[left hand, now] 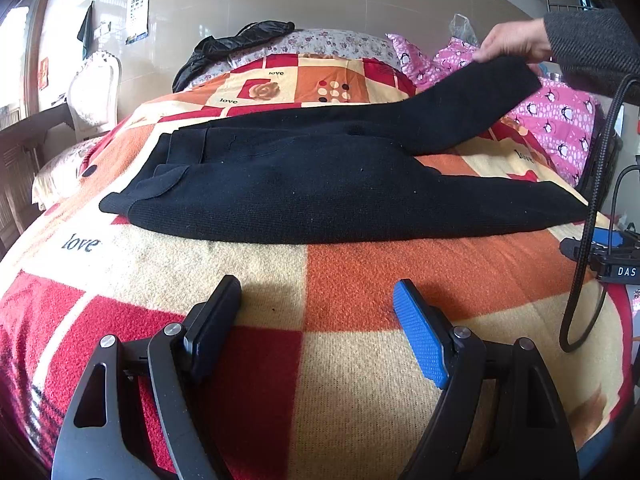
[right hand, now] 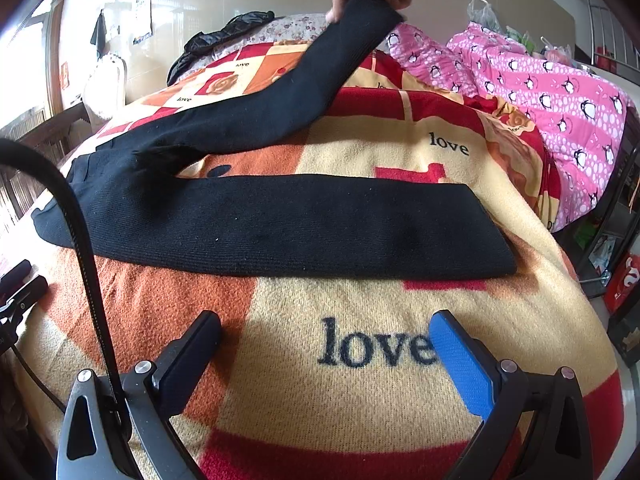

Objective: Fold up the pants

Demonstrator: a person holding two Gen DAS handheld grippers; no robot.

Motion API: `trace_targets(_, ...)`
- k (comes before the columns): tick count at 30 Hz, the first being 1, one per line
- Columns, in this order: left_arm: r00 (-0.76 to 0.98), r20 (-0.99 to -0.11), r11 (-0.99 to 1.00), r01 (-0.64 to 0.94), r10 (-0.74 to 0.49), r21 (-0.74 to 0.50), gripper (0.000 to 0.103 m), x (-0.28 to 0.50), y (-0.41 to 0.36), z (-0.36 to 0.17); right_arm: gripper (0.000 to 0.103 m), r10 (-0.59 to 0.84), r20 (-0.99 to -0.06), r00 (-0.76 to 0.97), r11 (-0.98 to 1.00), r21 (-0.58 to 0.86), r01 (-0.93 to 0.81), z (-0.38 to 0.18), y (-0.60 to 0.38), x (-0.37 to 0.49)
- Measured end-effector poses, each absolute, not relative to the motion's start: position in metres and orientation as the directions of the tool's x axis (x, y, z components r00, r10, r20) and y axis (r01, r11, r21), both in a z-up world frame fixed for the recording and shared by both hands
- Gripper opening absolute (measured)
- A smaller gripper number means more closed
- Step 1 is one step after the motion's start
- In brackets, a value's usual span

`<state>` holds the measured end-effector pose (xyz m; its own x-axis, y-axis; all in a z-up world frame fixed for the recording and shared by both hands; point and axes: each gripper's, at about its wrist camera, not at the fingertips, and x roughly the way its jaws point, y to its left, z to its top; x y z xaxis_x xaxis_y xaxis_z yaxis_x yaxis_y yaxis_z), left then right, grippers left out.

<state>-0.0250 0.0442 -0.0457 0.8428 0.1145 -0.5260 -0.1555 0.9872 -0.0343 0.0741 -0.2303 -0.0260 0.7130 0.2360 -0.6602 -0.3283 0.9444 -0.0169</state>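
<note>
Black knit pants (left hand: 320,184) lie spread on a patchwork blanket (left hand: 360,280), waistband to the left. One leg lies flat toward the right (right hand: 320,224). A bare hand (left hand: 512,40) holds the cuff of the other leg, lifted above the bed (right hand: 352,32). My left gripper (left hand: 316,312) is open and empty, low over the blanket in front of the pants. My right gripper (right hand: 324,340) is open and empty, over the blanket just in front of the flat leg.
A pink penguin quilt (right hand: 540,80) is heaped at the right. A black jacket (left hand: 236,44) and floral pillow lie at the far end. A black cable (right hand: 80,240) hangs at the left. A wooden desk and white chair (left hand: 96,92) stand at the left.
</note>
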Motion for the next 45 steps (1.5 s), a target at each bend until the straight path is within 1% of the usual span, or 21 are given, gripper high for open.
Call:
trace_targets(19,0.843,-0.526,0.987,-0.156,0.116,-0.034,0.079,-0.0255,0.0436,-0.0457,0.103,0.237,-0.659,0.714,0.944,-0.017,-0.328,-0.0261,-0.2302,0.0739)
trace_targets(34,0.843,-0.525,0.986,-0.161,0.115,-0.042,0.079,-0.0304,0.0436,-0.0476,0.103,0.226,-0.688,0.689,0.945,-0.016,-0.326,-0.0240,-0.2294,0.0754)
trace_targets(45,0.846,-0.524,0.985,-0.156,0.098,-0.068,0.079,-0.0349,0.0460,-0.0473,0.103,0.226,-0.688,0.689,0.945,-0.016,-0.326,-0.0240,-0.2294,0.0755)
